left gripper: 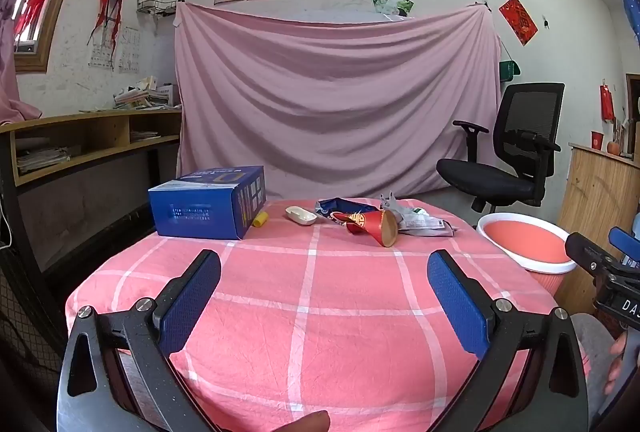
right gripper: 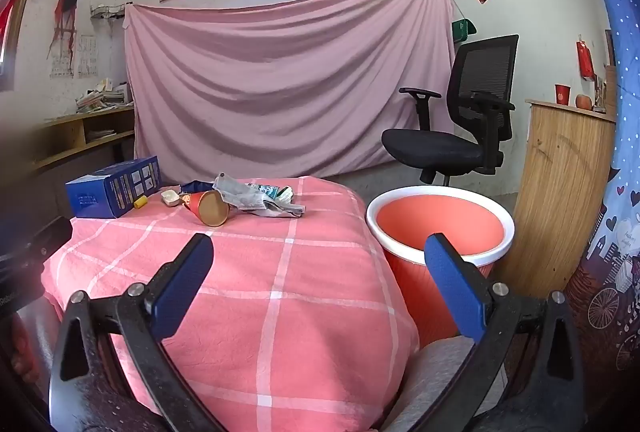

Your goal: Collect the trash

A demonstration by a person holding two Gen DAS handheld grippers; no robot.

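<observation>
A red paper cup (left gripper: 374, 226) (right gripper: 208, 206) lies on its side at the far end of the pink checked table (left gripper: 312, 304) (right gripper: 280, 272). Crumpled wrappers (left gripper: 420, 218) (right gripper: 256, 196) lie beside it, with a blue foil wrapper (left gripper: 340, 206) behind. A white shell-like piece (left gripper: 301, 215) (right gripper: 171, 197) and a small yellow roll (left gripper: 260, 219) (right gripper: 140, 201) lie nearby. A red bin with a white rim (left gripper: 528, 244) (right gripper: 440, 224) stands right of the table. My left gripper (left gripper: 324, 268) and right gripper (right gripper: 318, 252) are both open and empty, well short of the trash.
A blue box (left gripper: 208, 202) (right gripper: 114, 186) sits at the table's far left. A black office chair (left gripper: 508, 152) (right gripper: 460, 120) stands behind the bin. A wooden cabinet (right gripper: 560, 200) is at the right, shelves (left gripper: 80, 140) at the left. A pink sheet (left gripper: 336, 100) hangs behind.
</observation>
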